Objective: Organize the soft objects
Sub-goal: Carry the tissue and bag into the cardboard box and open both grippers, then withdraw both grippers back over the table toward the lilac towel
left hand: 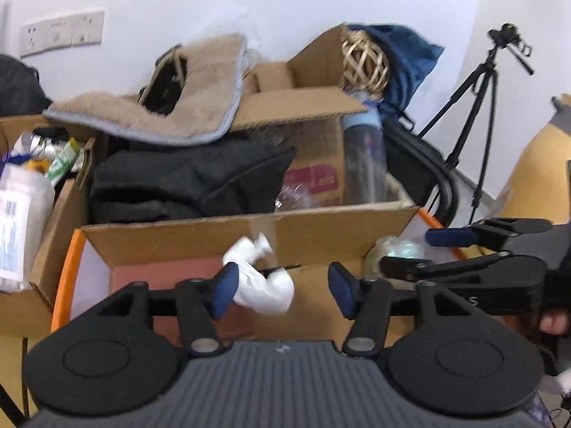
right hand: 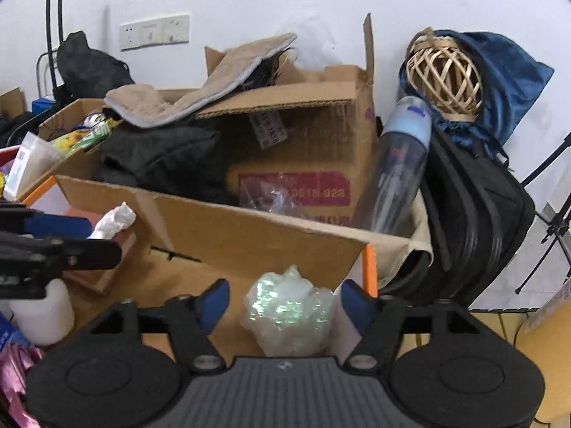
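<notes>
Soft objects sit between both claws: a crumpled white wad [left hand: 262,283] lies between the fingers of the left claw [left hand: 282,290], touching the left pad only, and a shimmery, translucent crinkled bundle [right hand: 291,312] sits inside the right claw [right hand: 285,308] with a gap at each side. Both claws stand fairly wide, their pads not pressing on anything, so neither piece looks gripped. Both pieces rest just in front of the large cardboard box [left hand: 249,239], on its folded-down front flap or the desk beside it; which one is hard to tell. Inside the box lie a dark folded garment [left hand: 185,182] and a beige fleece mat [left hand: 185,103] draped over a smaller carton [right hand: 303,135]. Judging from this, some soft things are already stowed, while these two small ones appear to remain outside, along with clutter at the left.
</notes>
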`<state>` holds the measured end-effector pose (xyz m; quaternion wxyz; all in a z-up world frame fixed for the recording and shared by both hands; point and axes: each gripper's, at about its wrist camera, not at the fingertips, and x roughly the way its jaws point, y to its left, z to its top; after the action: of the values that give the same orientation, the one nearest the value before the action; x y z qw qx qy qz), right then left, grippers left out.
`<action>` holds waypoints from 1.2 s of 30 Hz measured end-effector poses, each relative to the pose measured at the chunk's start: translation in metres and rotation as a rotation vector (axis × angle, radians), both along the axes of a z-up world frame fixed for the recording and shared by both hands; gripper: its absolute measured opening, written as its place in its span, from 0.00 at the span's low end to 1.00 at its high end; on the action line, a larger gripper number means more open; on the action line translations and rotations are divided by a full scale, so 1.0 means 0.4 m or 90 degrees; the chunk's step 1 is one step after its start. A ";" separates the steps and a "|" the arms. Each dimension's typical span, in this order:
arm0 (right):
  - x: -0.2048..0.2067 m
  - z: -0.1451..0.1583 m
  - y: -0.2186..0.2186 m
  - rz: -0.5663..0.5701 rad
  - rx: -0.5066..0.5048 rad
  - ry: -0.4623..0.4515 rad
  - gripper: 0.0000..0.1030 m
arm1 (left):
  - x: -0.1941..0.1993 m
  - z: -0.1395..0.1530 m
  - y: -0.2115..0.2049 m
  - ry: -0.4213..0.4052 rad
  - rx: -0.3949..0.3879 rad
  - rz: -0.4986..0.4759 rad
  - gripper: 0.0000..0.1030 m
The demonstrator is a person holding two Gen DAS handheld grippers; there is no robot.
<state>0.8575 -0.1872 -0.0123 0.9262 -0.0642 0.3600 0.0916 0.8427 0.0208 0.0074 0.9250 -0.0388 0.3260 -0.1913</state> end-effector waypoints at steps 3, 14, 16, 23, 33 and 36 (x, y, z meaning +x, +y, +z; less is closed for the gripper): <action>-0.028 0.031 -0.015 -0.005 0.027 -0.009 0.68 | -0.031 0.029 0.007 -0.011 0.006 0.004 0.63; -0.354 0.335 -0.088 0.032 0.022 -0.142 0.78 | -0.341 0.270 0.102 -0.114 0.053 0.050 0.74; -0.440 0.371 -0.104 0.043 0.027 -0.161 0.80 | -0.436 0.298 0.108 -0.149 0.073 0.070 0.75; -0.796 0.315 -0.136 0.047 0.015 -0.261 0.90 | -0.832 0.257 0.096 -0.286 0.085 0.124 0.93; -1.209 0.052 -0.183 -0.021 0.094 -0.184 0.91 | -1.237 0.046 0.075 -0.202 0.022 0.178 1.00; -1.234 0.036 -0.197 -0.013 0.095 -0.160 0.91 | -1.272 0.060 0.072 -0.205 0.023 0.178 1.00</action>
<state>0.3640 -0.2659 0.0021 0.9670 -0.0028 0.2344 0.0998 0.3340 0.0497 0.0313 0.9832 -0.0362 0.1688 -0.0587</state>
